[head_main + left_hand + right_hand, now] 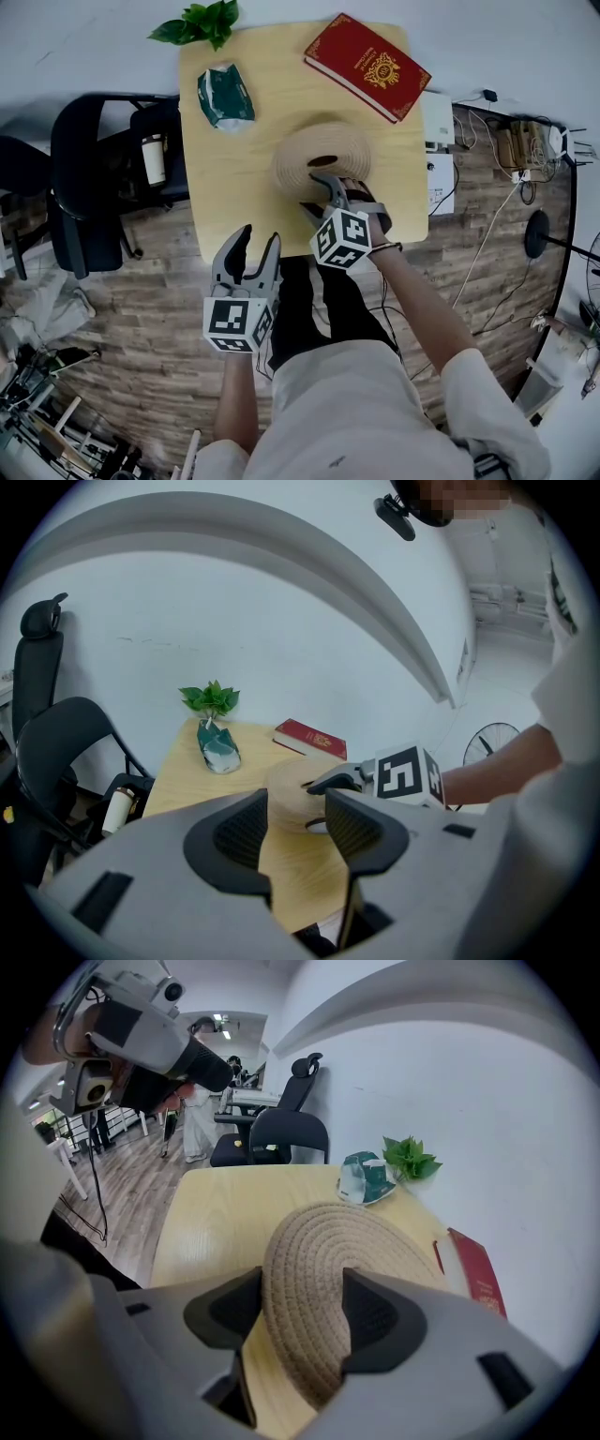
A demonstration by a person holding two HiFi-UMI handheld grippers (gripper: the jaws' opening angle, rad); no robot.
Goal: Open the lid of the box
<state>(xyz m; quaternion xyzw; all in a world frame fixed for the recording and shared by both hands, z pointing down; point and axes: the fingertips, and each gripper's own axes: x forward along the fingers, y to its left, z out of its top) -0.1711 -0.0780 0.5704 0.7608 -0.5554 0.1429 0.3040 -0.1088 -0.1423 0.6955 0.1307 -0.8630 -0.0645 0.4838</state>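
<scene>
Woven box lid (322, 150) is sitting mid-table (220, 159), its near rim lying between the right gripper's (315, 192) wide-set jaws, with both pads pressing on it. The left gripper (258, 236) is hovering open and empty off the table's near edge, apart from the lid.

The left gripper (296, 827) at six o'clock holds its grey jaws apart over a pale wooden table (178, 766). At centre sits a round woven straw box (286, 794). The right gripper (321, 804) reaches in from three o'clock, its jaws straddling the rim. From the box, a red hardback book (309, 739) lies at twelve o'clock, a crumpled green pouch (218, 748) at ten and a black office chair (56, 761) at nine.
</scene>
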